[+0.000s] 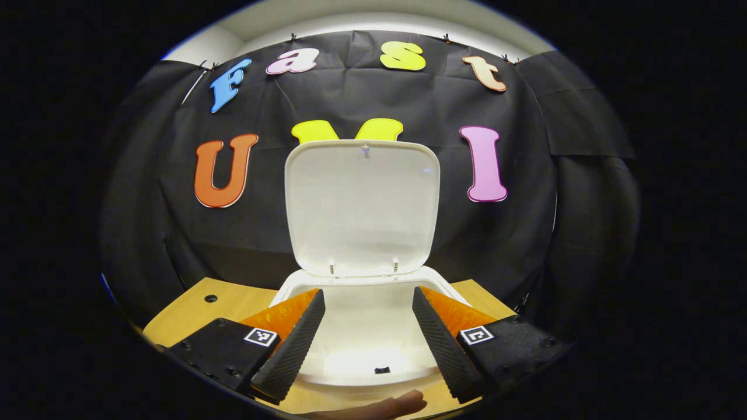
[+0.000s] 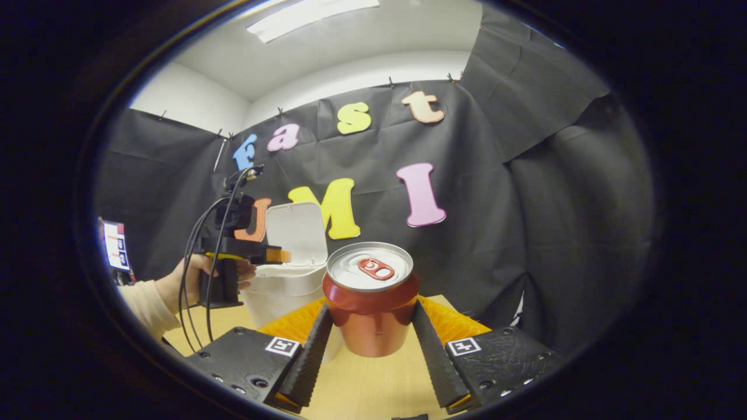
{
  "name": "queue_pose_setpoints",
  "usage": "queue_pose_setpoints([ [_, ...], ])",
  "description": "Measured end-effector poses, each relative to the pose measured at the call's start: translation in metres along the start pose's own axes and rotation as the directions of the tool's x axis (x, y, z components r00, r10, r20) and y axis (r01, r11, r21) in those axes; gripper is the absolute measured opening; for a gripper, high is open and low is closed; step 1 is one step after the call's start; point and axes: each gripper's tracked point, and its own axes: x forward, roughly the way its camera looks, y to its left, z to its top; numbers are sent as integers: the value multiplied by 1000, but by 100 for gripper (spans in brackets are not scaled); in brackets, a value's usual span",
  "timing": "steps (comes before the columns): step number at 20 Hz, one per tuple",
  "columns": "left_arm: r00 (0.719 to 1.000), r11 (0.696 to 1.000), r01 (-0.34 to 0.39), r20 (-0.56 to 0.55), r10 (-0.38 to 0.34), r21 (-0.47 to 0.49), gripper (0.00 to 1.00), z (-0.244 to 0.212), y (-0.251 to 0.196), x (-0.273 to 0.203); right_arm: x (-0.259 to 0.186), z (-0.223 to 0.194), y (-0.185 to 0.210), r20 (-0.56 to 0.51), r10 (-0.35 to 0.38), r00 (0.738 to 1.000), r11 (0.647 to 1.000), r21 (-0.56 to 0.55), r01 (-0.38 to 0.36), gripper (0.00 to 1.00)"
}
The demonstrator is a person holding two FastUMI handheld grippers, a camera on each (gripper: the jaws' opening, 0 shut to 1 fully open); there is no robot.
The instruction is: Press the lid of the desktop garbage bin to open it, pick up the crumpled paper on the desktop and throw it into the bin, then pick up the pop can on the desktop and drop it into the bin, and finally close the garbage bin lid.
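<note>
The red aluminium pop can with a silver top and red pull tab (image 2: 372,297) stands upright, gripped between the two fingers of the right gripper (image 2: 372,341), which press on its sides; it looks lifted just clear of the pale wooden desktop (image 2: 373,385), though I cannot tell for sure. Beyond the can and to its left sits the white plastic garbage bin (image 2: 286,291), its hinged white lid (image 1: 362,207) standing upright and open. The left gripper (image 1: 367,341) hovers spread and empty just in front of the bin's mouth, held by a hand (image 2: 201,280). I cannot make out any crumpled paper inside the bin.

This appears to be the can step. Next the can must be carried leftward over the bin's opening, clear of the left gripper, then released.
</note>
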Motion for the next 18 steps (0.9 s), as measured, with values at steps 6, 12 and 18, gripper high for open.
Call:
queue_pose_setpoints([
  [6, 995, 998, -56, 85, 55, 15, 97, 0, 37, -64, 0, -5, 24, -10, 29, 1000, 999, -18, -29, 77],
  [12, 983, 990, -139, 121, 139, -9, 97, -43, 74, -135, 3, -15, 45, -30, 8, 1000, 997, -81, -11, 76],
  [18, 974, 979, -202, 96, 203, -26, 97, -96, 100, -175, -5, -29, 72, -87, -19, 996, 983, -186, 3, 77],
])
